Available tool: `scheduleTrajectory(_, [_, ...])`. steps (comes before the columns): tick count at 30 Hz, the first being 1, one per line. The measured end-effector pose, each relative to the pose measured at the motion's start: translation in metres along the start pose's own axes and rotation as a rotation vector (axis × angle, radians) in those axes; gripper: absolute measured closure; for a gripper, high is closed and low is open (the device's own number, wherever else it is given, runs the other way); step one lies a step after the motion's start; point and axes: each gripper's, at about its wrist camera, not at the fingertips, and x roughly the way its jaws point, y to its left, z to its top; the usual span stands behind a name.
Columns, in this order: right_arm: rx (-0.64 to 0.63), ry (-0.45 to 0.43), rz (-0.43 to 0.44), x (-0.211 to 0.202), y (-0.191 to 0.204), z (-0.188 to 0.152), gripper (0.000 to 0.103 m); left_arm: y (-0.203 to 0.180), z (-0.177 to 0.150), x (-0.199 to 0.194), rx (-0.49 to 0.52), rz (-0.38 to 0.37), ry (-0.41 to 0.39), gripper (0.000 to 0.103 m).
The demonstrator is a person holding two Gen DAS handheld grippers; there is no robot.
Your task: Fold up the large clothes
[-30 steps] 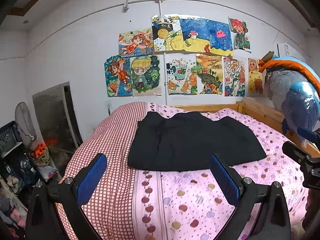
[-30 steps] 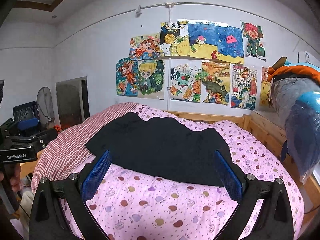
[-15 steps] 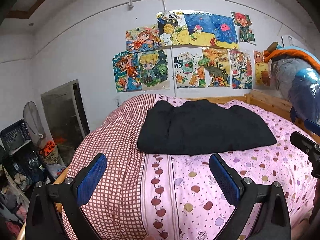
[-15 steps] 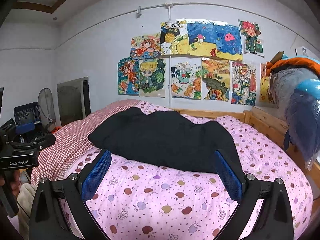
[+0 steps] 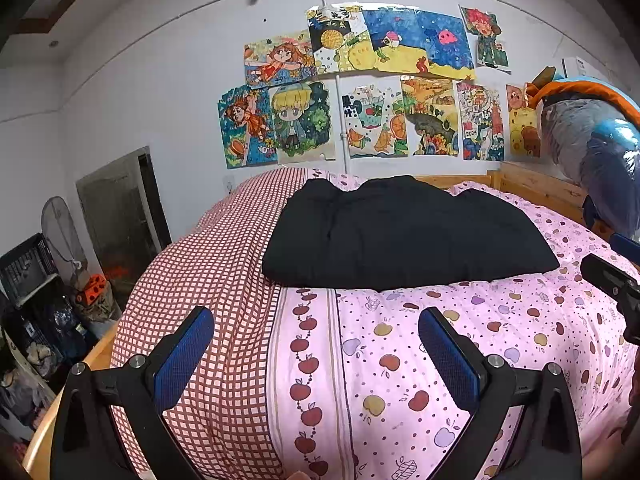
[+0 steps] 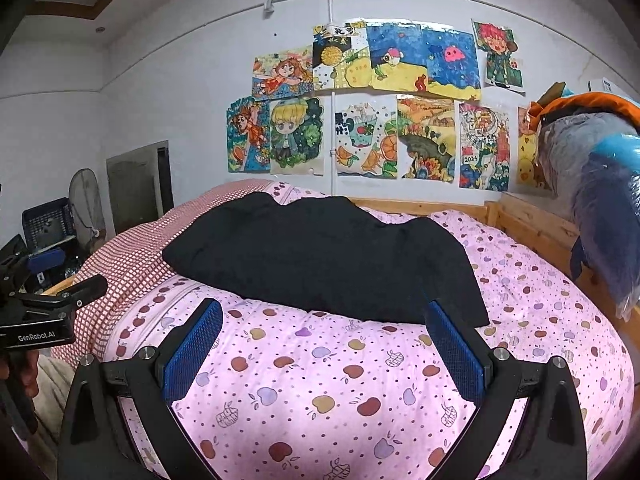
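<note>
A black garment (image 5: 404,236) lies folded into a flat, soft-edged slab on the far half of a bed, its matte cloth creased by a few shallow wrinkles. Under it is a puffy quilt (image 5: 400,360) — pink cotton printed with small apples and dots, with a red-and-white checked panel along its left side. A pale wooden bed frame (image 6: 532,220) runs behind and to the right, and a white wall above carries a cluster of bright hand-painted drawings (image 5: 384,92).

The left gripper (image 5: 316,356) is released, its two black arms spread wide, each tipped with a blue ribbed pad; nothing sits between them but quilt. The garment lies beyond its fingertips, well apart, centred slightly right.

The right gripper (image 6: 324,348) is likewise spread and empty — in its view the garment's near hem (image 6: 340,312) sits just past the pad tips, its right corner close to the right pad.
</note>
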Motion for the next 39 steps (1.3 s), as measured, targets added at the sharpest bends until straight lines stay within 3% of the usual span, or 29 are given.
scheduleTrajectory(39, [0.029, 0.014, 0.001, 0.006, -0.008, -0.004, 0.003, -0.012, 0.001, -0.005, 0.014, 0.007, 0.008, 0.0])
